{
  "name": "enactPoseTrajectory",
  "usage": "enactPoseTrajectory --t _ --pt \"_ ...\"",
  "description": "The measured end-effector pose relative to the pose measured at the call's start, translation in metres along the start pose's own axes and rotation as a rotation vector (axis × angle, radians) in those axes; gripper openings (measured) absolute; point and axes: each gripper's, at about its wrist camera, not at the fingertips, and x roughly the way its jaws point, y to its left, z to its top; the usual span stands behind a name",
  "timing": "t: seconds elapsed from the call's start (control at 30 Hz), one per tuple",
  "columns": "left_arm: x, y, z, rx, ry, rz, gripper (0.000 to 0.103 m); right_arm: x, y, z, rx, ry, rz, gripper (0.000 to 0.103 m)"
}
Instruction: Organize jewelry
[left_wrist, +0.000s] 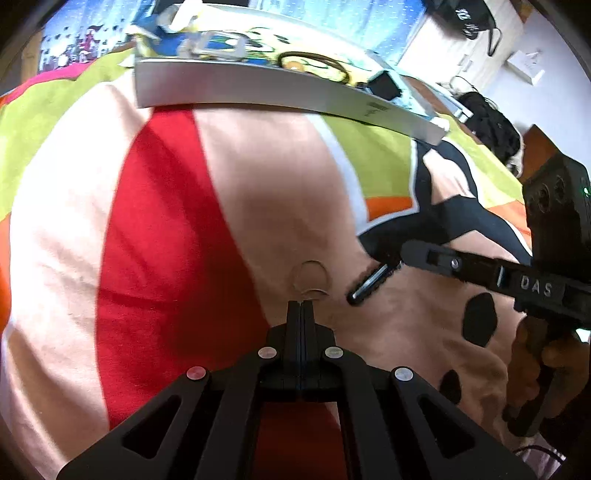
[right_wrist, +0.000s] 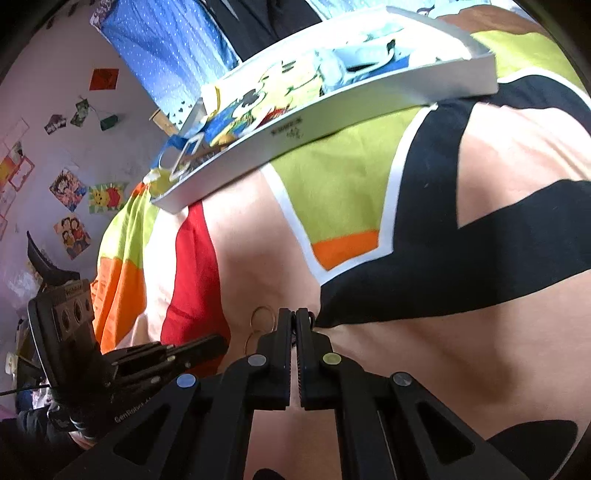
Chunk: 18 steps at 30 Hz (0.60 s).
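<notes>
Two thin gold hoop earrings (left_wrist: 310, 275) (right_wrist: 263, 317) lie overlapping on the peach patch of a colourful bedspread (left_wrist: 166, 229). My left gripper (left_wrist: 301, 303) is shut, its tips right at the near hoop's edge; I cannot tell whether it pinches the wire. In the right wrist view it reaches in from the left (right_wrist: 218, 341). My right gripper (right_wrist: 295, 314) is shut beside the hoops, on their right, with nothing visible between its fingers. It enters from the right in the left wrist view (left_wrist: 364, 288), tips resting on the fabric.
A white shallow tray (left_wrist: 258, 90) (right_wrist: 332, 110) with a cartoon lining sits further back on the bed, holding a dark bracelet (left_wrist: 314, 64), a small black box (left_wrist: 384, 85) and other items. A hand (left_wrist: 535, 354) grips the right gripper's handle. Posters hang on the wall (right_wrist: 70, 192).
</notes>
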Motion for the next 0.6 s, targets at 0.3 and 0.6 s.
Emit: enactPoseTrajectory --t 0.3,0.6 --pt "0.023 -0.019 0.007 0.083 0.042 0.016 0.027 -0.007 -0.021 0.003 0.026 -0.005 0.001 0.003" --pt "0.046 -0.031 0.01 0.15 0.061 0.105 0.045 -0.006 -0.036 0.003 0.048 -0.004 0.023 0.004"
